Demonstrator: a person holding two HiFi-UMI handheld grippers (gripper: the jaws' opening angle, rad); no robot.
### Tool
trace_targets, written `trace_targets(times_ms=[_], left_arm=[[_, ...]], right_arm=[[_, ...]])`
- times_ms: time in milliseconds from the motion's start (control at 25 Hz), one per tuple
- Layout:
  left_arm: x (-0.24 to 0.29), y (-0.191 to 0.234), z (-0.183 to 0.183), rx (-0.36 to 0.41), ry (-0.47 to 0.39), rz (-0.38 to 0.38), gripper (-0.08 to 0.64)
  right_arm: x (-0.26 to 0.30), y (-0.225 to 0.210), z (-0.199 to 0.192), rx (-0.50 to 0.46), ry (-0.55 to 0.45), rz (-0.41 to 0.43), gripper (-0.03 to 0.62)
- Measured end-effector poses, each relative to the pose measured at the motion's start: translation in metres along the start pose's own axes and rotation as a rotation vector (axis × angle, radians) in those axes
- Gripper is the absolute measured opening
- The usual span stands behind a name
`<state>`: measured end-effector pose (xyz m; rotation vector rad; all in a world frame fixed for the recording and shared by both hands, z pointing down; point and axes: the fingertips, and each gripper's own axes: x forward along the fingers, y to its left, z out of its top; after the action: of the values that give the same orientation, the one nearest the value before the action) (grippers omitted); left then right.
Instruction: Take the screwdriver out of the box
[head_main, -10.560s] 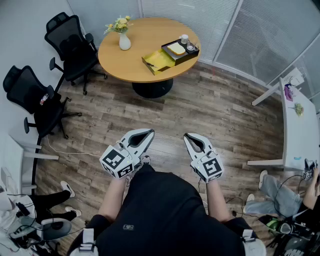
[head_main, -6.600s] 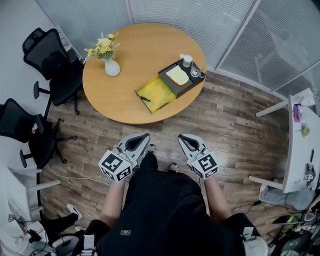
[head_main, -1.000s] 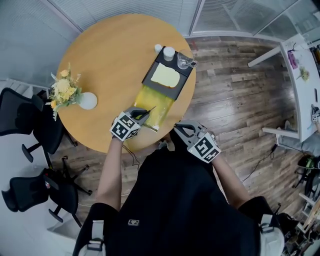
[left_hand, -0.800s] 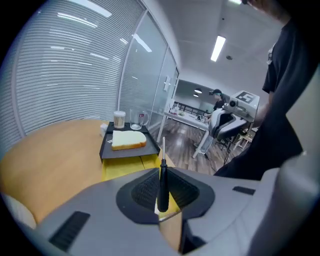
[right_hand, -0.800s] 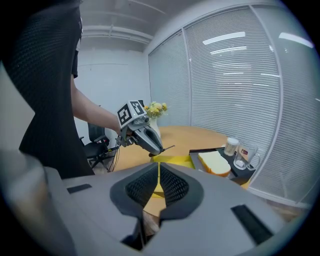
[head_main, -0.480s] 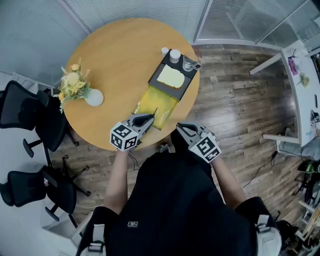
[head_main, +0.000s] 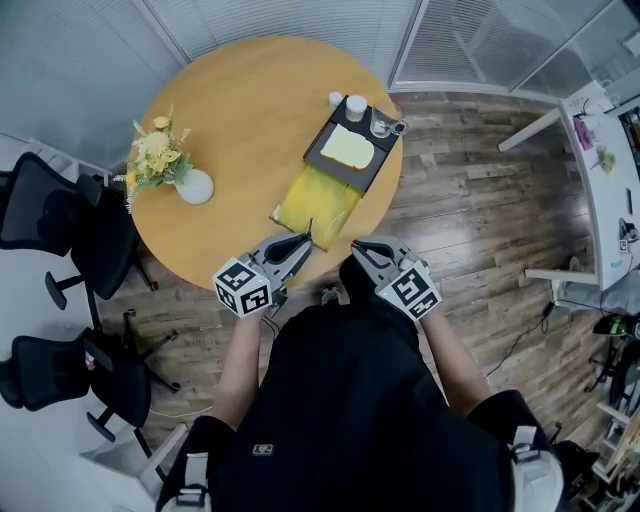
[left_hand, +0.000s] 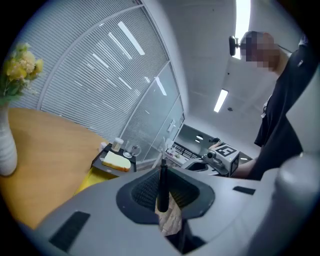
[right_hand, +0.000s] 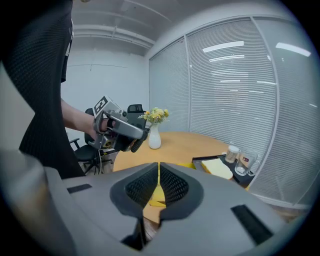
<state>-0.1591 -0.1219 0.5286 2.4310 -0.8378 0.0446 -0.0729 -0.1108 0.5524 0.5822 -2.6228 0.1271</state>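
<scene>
Left gripper view shows the left claw (left_hand: 162, 172) pinching the dark screwdriver (left_hand: 162, 189), which stands upright between its jaws with the thin end pointing away. In the head view this claw is at the near edge of the bench (head_main: 250, 110), just beside the near end of the yellow box (head_main: 318, 200). The screwdriver seems to be clear of the box wall, so I judge the tool is out of the box, or nearly out. The right claw (right_hand: 159, 175) is pressed together on nothing and hangs near the person's body, apart from the box. To do this step well, keep the pinch firm, because the round handle can roll between the pads. Draw the tool toward the body without tilting it, so the tip does not catch the box.
</scene>
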Motion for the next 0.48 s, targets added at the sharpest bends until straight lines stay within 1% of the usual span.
trace_targets(times_ms=[80, 240, 400, 480], left_arm=[[-0.007, 0.000, -0.002, -0.023, -0.031, 0.010, 0.051], [-0.017, 0.002, -0.010, -0.063, -0.065, 0.036, 0.051], [-0.020, -0.003, -0.016, -0.100, -0.094, 0.030, 0.051], [-0.019, -0.007, -0.020, -0.114, -0.098, 0.024, 0.051]], right_arm=[[0.002, 0.005, 0.001, -0.004, 0.002, 0.000, 0.011], [0.004, 0.014, 0.003, -0.015, 0.011, 0.011, 0.010], [0.002, 0.019, 0.005, 0.005, -0.003, 0.022, 0.011], [0.001, 0.021, 0.002, 0.005, 0.009, 0.019, 0.011]])
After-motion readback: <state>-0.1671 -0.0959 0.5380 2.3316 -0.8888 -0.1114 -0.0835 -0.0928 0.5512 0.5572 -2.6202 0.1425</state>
